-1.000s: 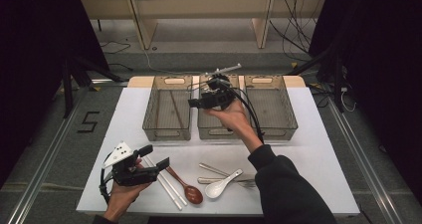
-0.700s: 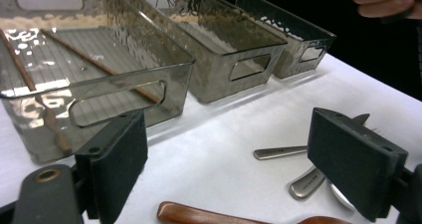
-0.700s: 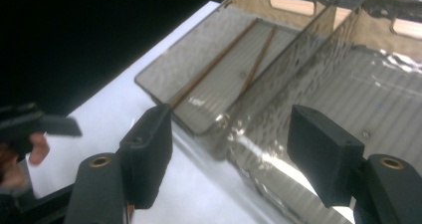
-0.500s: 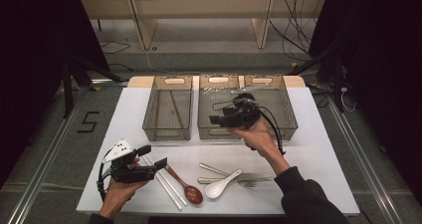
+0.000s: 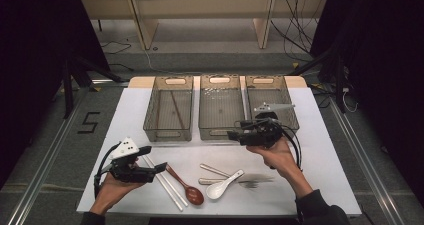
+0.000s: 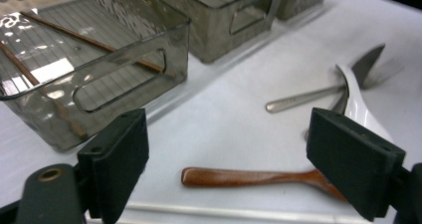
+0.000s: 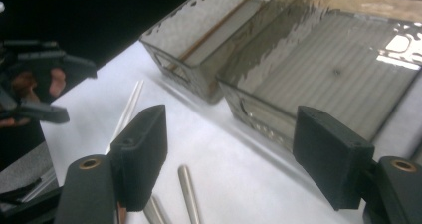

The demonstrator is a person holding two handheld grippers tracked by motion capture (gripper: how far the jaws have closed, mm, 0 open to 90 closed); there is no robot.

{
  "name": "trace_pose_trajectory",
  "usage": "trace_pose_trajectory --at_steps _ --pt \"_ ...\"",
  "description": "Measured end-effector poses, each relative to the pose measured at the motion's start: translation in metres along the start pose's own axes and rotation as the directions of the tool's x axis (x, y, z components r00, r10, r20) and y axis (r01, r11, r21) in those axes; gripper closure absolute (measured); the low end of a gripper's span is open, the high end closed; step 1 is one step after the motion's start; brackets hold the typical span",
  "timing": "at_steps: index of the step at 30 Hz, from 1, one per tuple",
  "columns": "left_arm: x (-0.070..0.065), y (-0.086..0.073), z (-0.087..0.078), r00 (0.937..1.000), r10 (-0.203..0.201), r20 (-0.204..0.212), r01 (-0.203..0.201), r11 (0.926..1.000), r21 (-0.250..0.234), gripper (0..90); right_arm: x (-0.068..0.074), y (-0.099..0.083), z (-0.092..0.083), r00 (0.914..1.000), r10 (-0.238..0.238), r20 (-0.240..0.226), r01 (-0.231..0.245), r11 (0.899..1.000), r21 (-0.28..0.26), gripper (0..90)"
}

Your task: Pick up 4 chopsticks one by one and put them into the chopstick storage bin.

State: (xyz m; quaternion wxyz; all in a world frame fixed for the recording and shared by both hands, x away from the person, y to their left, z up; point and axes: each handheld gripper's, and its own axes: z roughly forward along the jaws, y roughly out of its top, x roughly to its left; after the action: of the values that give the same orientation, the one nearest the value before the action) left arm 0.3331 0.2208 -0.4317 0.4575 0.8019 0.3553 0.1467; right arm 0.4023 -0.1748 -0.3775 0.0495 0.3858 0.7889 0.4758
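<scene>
My left gripper (image 5: 159,168) lies low over the near left of the white table (image 5: 330,150), open. Its jaws stand wide in the left gripper view, where my left gripper (image 6: 236,152) has a brown wooden spoon (image 6: 249,177) lying beyond the tips, untouched. My right gripper (image 5: 233,135) hovers at the front wall of the middle bin (image 5: 220,133). Its jaws have just been opening and hold nothing. In the right gripper view my right gripper (image 7: 229,154) looks toward the middle bin (image 7: 318,79) and over metal handles (image 7: 188,194).
Three smoky clear bins stand in a row at the back; the left bin (image 5: 168,130) holds brown chopsticks (image 6: 89,42). White chopsticks (image 5: 167,185), the brown spoon (image 5: 187,187), a white ceramic spoon (image 5: 222,185) and metal cutlery (image 5: 212,170) lie near the front edge.
My right gripper has come back from above the middle bin toward the person and lower, to the bins' front edge. The left hand has stayed in place.
</scene>
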Motion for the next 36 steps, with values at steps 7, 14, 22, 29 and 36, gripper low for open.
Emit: trace_pose_trajectory --at_steps 7,14,22,29,36 --pt "0.002 0.006 0.002 0.9959 0.086 0.029 -0.088 0.9904 0.106 17.2 -0.005 -0.022 -0.020 0.9998 0.016 0.010 -0.016 1.000 -0.005 30.1" --pt "0.000 0.009 0.005 0.9836 0.166 0.071 -0.177 0.9641 0.198 17.5 -0.011 -0.042 -0.035 0.9990 0.040 0.019 -0.040 0.999 -0.030 29.8" --pt "-0.002 0.010 0.009 0.9729 0.202 0.113 -0.225 0.9399 0.257 17.5 -0.008 -0.063 -0.044 0.9984 0.052 0.025 -0.049 0.994 -0.096 29.8" --pt "-0.004 0.008 0.012 0.9679 0.218 0.125 -0.246 0.9237 0.294 17.4 -0.003 -0.076 -0.047 0.9986 0.042 0.031 -0.038 0.992 -0.121 29.6" --pt "-0.006 0.012 0.013 0.9581 0.248 0.143 -0.282 0.9042 0.321 17.4 -0.001 -0.082 -0.048 0.9989 0.034 0.033 -0.031 0.994 -0.104 29.5"
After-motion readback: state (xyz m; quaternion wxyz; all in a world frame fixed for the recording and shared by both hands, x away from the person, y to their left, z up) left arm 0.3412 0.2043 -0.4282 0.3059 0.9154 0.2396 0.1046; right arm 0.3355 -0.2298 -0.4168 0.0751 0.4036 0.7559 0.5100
